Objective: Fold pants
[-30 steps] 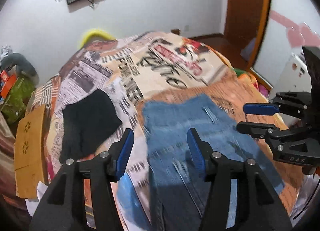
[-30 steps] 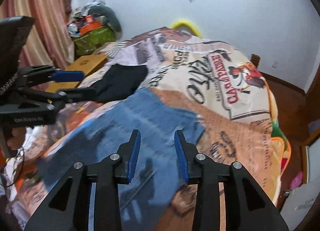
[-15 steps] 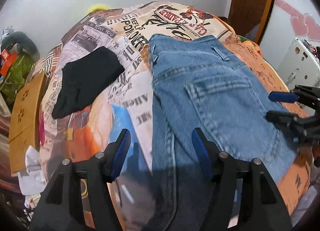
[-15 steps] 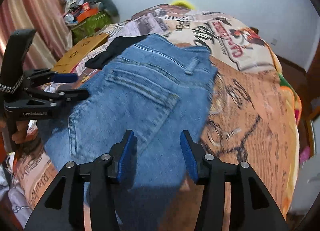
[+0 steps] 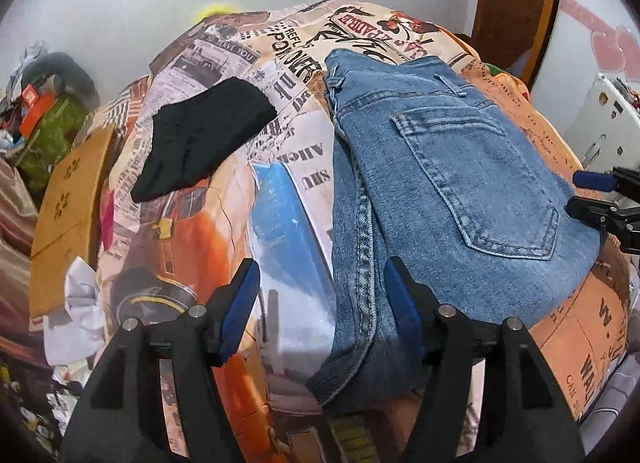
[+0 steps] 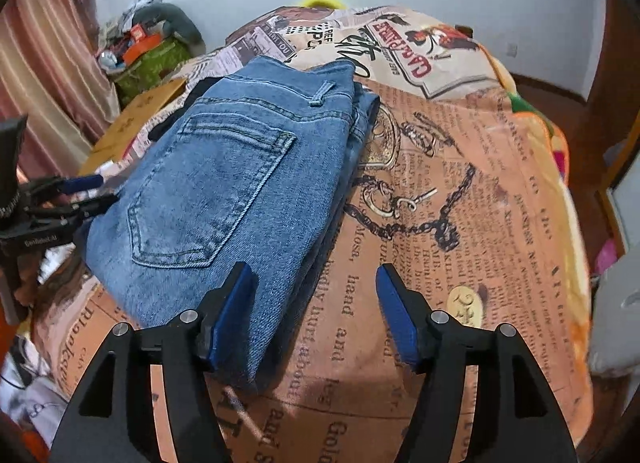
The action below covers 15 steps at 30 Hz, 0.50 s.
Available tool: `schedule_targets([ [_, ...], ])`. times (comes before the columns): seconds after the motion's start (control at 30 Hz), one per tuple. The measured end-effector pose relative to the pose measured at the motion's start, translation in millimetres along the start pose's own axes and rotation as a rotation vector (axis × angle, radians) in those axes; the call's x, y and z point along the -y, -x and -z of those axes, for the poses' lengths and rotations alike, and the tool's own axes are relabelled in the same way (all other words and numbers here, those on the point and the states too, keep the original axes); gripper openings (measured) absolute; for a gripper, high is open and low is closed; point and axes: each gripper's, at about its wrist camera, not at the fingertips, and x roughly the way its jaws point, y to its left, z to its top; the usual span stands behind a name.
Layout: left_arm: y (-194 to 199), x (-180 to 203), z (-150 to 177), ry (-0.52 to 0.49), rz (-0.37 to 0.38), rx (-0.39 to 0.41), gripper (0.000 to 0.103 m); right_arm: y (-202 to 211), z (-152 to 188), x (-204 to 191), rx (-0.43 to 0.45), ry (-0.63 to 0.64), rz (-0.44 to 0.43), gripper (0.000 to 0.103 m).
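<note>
Bedspread (image 6: 460, 191) bears folded jeans (image 5: 440, 191); only left view shows black cloth (image 5: 200, 143). Both jaws apart.

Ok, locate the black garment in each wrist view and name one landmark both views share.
Left wrist: the black garment lies upper left on the printed bedspread, apart from the folded jeans.
Right wrist: only a dark sliver peeks out behind the jeans' far-left edge.
Shared landmark: the jeans' back pocket, also seen at.
</note>
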Motion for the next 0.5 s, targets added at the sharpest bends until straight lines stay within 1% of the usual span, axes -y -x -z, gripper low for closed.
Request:
schedule_targets([
  [0.07,7,-2,-8,-0.004,-0.001,0.013,0.065,2,-4,0,0.001,0.024,0.013,0.060],
  [0.13,16,-5,-20,-0.003,-0.016,0.050,0.067,6,-10,-1,0.010,0.049,0.025,0.061],
  [0.17,19,-7,-25,-0.003,-0.017,0.063,0.069,7,-13,-1,0.016,0.055,0.027,0.061],
  [0.2,22,-8,-33,-0.002,-0.013,0.076,0.076,10,-18,0,0.029,0.057,0.025,0.061],
  [0.23,24,-10,-42,0.002,0.003,0.088,0.080,11,-23,1,0.040,0.054,0.019,0.064],
  [0.27,24,-11,-48,0.004,0.018,0.092,0.081,11,-26,2,0.048,0.051,0.014,0.066],
  [0.3,23,-12,-56,0.008,0.040,0.091,0.083,11,-30,4,0.059,0.046,0.004,0.067],
  [0.4,11,-12,-75,0.014,0.097,0.070,0.088,7,-43,7,0.077,0.022,-0.030,0.075],
  [0.5,-14,-10,-88,0.016,0.142,0.020,0.088,-12,-53,16,0.052,-0.024,-0.076,0.077],
])
